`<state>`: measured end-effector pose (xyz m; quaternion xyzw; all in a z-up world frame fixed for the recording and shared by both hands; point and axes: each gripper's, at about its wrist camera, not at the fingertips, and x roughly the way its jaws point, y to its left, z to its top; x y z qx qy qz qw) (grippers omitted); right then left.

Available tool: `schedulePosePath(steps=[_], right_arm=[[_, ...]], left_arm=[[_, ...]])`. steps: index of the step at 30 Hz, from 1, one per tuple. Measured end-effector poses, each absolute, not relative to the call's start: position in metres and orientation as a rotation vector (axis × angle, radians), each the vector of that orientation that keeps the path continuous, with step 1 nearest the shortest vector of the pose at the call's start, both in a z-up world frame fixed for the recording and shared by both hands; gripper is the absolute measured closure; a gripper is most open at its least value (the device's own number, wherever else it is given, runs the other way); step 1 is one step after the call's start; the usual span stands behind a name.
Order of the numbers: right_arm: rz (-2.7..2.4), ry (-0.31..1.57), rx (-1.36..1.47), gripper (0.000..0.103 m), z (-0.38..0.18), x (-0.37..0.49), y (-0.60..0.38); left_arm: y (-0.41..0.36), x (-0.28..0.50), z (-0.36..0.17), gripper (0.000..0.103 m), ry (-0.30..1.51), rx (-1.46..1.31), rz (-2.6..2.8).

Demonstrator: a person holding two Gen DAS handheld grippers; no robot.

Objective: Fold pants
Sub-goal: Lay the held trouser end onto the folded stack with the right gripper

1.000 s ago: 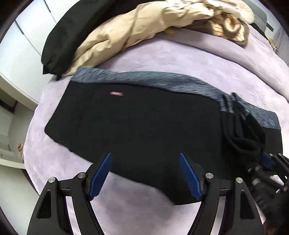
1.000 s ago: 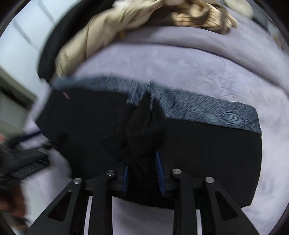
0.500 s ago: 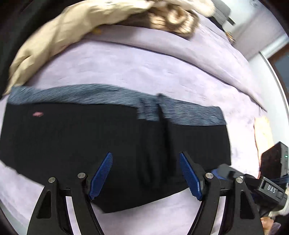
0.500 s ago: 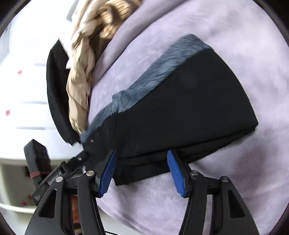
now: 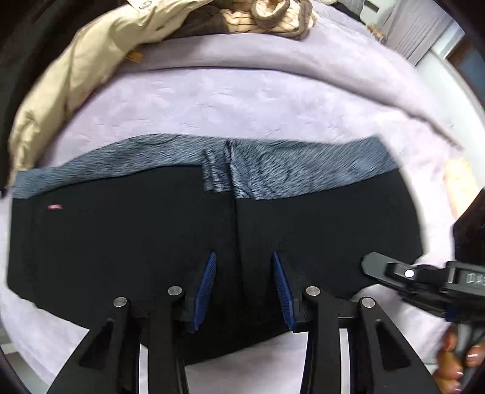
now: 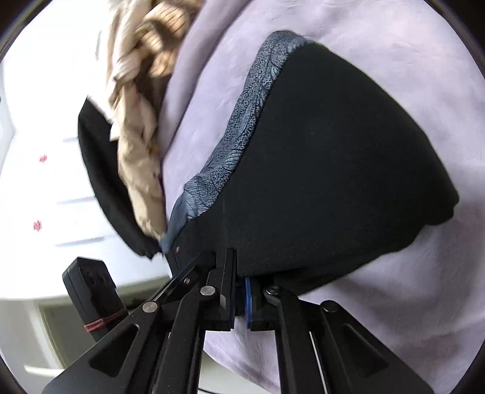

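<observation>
Left wrist view: black pants (image 5: pixel 145 242), folded, long axis left to right, blue-grey patterned band along the far edge, lying on a lilac bedspread (image 5: pixel 242 100). Left gripper (image 5: pixel 242 288) partly open, straddling the near edge. Right gripper (image 6: pixel 239 291) closed on the pants' edge. Beige garment (image 5: pixel 75 75) heaped behind; white cupboards (image 6: pixel 36 151) beyond.

A bedroom in a home. A bed (image 5: pixel 272 100) under a soft lilac blanket, with a heap of clothes at its far side: a beige jacket (image 5: pixel 75 78), a brown striped knit (image 5: pixel 266 15), something black (image 6: pixel 103 188). White cupboard doors (image 6: pixel 45 169) alongside, grey curtains (image 5: pixel 415 33) in the corner.
</observation>
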<state>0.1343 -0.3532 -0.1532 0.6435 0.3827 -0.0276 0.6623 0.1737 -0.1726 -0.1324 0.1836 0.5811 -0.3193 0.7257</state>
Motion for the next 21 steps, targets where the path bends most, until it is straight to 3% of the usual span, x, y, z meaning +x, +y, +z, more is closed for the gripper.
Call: schedulePosePath(steps=[2, 3, 5, 6, 8, 13, 16, 17, 19, 21], right_arm=[[-0.109, 0.933, 1.422, 0.098, -0.173, 0.143, -0.348], [-0.130, 0.971, 1.411, 0.098, -0.184, 0.149, -0.349], [-0.098, 0.999, 1.443, 0.096, -0.189, 0.147, -0.353], [-0.063, 1.032, 1.428, 0.092, -0.182, 0.147, -0.356], [0.050, 1.090, 1.322, 0.063, -0.154, 0.147, -0.361], [-0.007, 0.897, 1.043, 0.042, -0.097, 0.130, -0.438], [-0.094, 0.930, 1.087, 0.042, -0.133, 0.135, -0.484], [-0.082, 0.950, 1.127, 0.047, -0.151, 0.139, -0.493], [-0.003, 0.984, 1.218, 0.069, -0.186, 0.150, -0.499], [0.033, 0.974, 1.295, 0.072, -0.194, 0.154, -0.497]], left_arm=[[-0.173, 0.175, -0.150, 0.057, 1.315, 0.411, -0.679], [-0.173, 0.177, -0.154, 0.046, 1.319, 0.405, -0.660], [-0.168, 0.179, -0.148, 0.035, 1.305, 0.394, -0.618], [-0.162, 0.179, -0.144, 0.035, 1.297, 0.376, -0.616], [-0.153, 0.179, -0.132, 0.035, 1.277, 0.373, -0.595], [-0.157, 0.188, -0.099, 0.035, 1.210, 0.354, -0.581], [-0.188, 0.189, -0.098, 0.035, 1.195, 0.364, -0.638], [-0.201, 0.189, -0.102, 0.035, 1.193, 0.374, -0.658], [-0.221, 0.190, -0.112, 0.035, 1.201, 0.391, -0.685], [-0.238, 0.190, -0.135, 0.035, 1.212, 0.432, -0.659]])
